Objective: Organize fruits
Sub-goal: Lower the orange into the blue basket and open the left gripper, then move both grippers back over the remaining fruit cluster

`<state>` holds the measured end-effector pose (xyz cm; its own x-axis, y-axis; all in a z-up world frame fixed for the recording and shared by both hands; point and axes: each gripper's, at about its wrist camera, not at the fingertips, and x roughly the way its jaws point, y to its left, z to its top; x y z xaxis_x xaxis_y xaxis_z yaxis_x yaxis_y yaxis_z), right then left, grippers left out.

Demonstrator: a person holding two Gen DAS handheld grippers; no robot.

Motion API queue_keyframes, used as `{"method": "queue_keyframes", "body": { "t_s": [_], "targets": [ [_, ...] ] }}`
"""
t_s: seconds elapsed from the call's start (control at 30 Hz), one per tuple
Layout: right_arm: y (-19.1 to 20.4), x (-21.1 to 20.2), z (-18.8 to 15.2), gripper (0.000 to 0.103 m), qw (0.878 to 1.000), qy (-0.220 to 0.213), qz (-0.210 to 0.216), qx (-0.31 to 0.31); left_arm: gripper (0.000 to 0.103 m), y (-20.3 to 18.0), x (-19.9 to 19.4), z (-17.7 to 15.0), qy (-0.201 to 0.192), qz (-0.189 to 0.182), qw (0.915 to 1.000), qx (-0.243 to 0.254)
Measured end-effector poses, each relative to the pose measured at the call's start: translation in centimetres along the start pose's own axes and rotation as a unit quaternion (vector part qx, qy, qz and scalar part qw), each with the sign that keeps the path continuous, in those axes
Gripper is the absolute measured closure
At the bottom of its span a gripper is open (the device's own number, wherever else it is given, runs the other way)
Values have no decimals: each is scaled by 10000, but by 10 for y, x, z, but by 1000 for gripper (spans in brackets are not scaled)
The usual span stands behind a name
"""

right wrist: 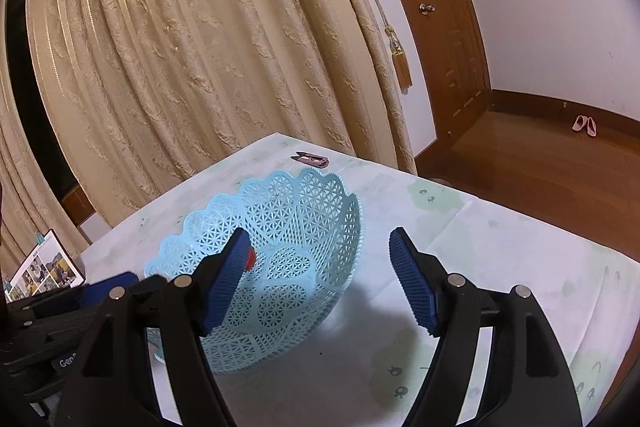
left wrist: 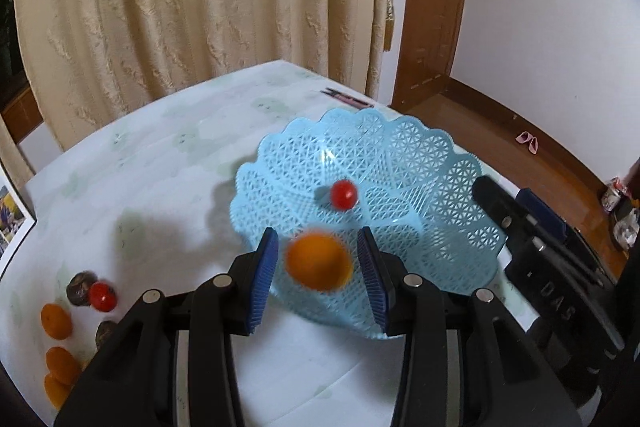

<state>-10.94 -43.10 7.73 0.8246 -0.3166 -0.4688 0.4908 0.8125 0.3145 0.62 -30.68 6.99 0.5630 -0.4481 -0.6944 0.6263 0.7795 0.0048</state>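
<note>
Left gripper (left wrist: 318,263): pads apart, blurred orange (left wrist: 319,262) between, seemingly untouched
Right gripper (right wrist: 316,279): wide, empty
Writing: "DAS", "Gen"
Basket (left wrist: 420,155): one tomato (left wrist: 344,194)

Pale-blue lattice basket (left wrist: 420,163) (scalloped rim), red tomato (left wrist: 344,194), orange fruit (left wrist: 319,261)

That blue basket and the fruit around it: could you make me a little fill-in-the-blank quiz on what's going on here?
1. The lacy basket is coloured light ____.
2. Lying inside the basket is one small ____ tomato.
3. Between the left tongs' pads is an ____ fruit.
4. The right tongs hold ____.

Missing words: blue; red; orange; nothing
</note>
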Motion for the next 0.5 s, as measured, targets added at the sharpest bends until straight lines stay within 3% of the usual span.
{"method": "queue_keyframes", "body": {
  "t_s": [0.1, 0.17, 0.23, 0.5],
  "targets": [
    [0, -1, 0, 25, 10000, -27, -16, -2, 31, 0, -5, 0, -139, 98, 9999, -6],
    [0, -1, 0, 23, 10000, -40, -25, 21, 28, 2, -7, -1, -210, 229, 9995, 24],
    [-1, -1, 0, 23, 10000, -47, -43, 33, 20, 6, -7, 0, -206, 323, 9993, 16],
    [1, -2, -1, 23, 9999, -100, -127, -1, 13, 21, -19, -6, -355, 854, 9957, 68]
  ]
}}
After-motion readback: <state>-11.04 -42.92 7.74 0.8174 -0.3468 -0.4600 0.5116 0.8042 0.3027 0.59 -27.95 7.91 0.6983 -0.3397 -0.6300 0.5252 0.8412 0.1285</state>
